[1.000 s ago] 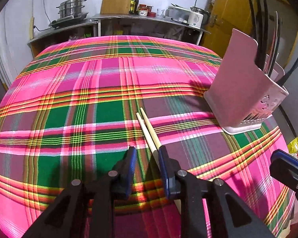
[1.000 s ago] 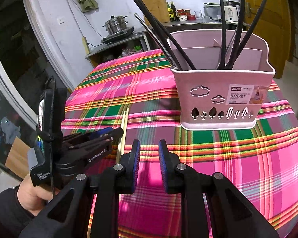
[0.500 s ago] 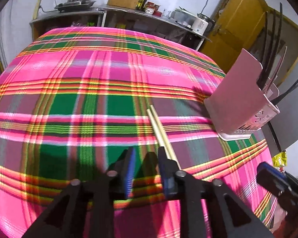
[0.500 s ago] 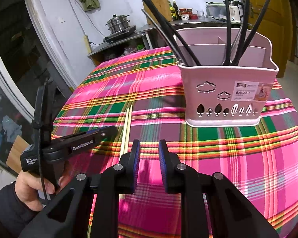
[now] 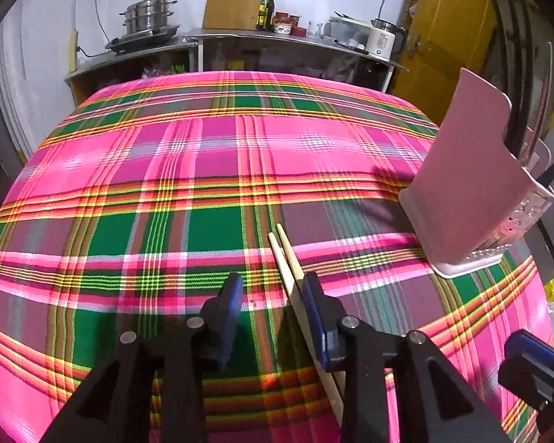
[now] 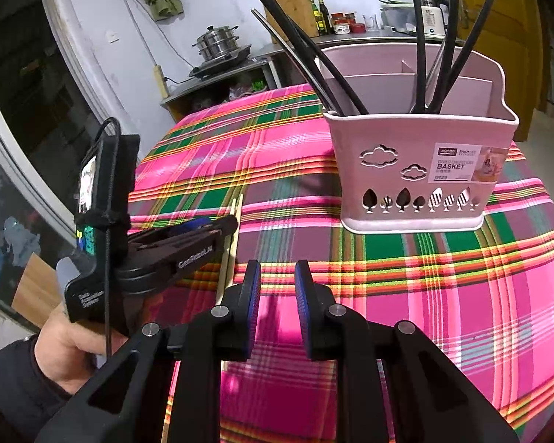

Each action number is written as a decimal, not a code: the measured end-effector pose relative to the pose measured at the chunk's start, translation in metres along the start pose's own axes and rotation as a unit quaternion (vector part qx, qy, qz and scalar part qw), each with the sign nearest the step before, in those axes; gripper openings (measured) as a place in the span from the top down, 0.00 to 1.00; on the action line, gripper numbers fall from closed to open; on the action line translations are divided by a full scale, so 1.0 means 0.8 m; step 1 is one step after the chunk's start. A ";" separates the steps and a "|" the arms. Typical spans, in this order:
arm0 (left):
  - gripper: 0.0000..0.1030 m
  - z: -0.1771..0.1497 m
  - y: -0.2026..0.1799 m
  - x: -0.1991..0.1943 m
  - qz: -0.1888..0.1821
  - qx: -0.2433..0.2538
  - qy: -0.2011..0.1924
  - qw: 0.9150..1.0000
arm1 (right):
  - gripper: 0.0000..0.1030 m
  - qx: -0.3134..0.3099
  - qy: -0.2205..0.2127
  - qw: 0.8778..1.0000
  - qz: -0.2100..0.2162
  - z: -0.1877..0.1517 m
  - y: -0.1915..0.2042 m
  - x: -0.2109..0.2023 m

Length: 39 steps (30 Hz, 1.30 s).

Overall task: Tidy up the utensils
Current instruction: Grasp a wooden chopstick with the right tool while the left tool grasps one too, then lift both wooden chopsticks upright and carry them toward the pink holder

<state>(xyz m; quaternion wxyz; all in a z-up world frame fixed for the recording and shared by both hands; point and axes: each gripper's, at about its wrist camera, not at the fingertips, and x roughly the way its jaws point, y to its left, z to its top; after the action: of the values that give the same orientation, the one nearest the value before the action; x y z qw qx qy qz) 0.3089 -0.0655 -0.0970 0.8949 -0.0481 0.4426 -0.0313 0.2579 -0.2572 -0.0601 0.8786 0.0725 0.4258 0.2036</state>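
Two pale wooden chopsticks (image 5: 286,258) flat on pink-and-green plaid tablecloth (image 5: 166,192), side by side, far tips toward middle of table. Left gripper (image 5: 273,291) low over their near half, jaws parted and just been widening; sticks lying between the blue pads, hard against the right pad, well clear of the left, not pinched. Right gripper (image 6: 277,280) above near edge of cloth, jaws apart with only cloth showing between them. Pink utensil basket (image 6: 417,170) upright at far right of table, well apart from the chopsticks, with black utensil handles (image 6: 443,37) leaning out of its compartments. Bare hand (image 6: 74,347) in dark sleeve gripping left tool at near left.
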 end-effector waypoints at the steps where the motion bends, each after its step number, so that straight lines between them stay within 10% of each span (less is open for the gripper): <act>1: 0.63 0.000 0.000 0.000 0.006 0.001 -0.002 1.000 | 0.81 0.000 0.000 1.000 0.000 0.000 0.000 0.000; 11: 0.63 -0.023 0.011 -0.014 0.024 0.046 -0.006 0.999 | 0.81 0.007 -0.006 1.000 -0.001 -0.004 -0.005 -0.010; 17: 0.94 -0.023 0.065 -0.026 -0.006 0.024 0.007 1.000 | 0.81 0.000 -0.002 1.000 0.003 -0.001 0.003 -0.003; 39: 0.91 -0.004 0.136 -0.026 -0.031 -0.016 0.041 0.999 | 0.81 -0.088 0.071 0.994 0.002 0.054 0.072 0.139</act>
<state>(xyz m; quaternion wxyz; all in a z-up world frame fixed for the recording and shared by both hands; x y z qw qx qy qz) 0.2953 0.0446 -0.0948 0.8736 -0.0742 0.4779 -0.0536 0.3361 -0.1563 -0.0960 0.8489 -0.0189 0.4671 0.2465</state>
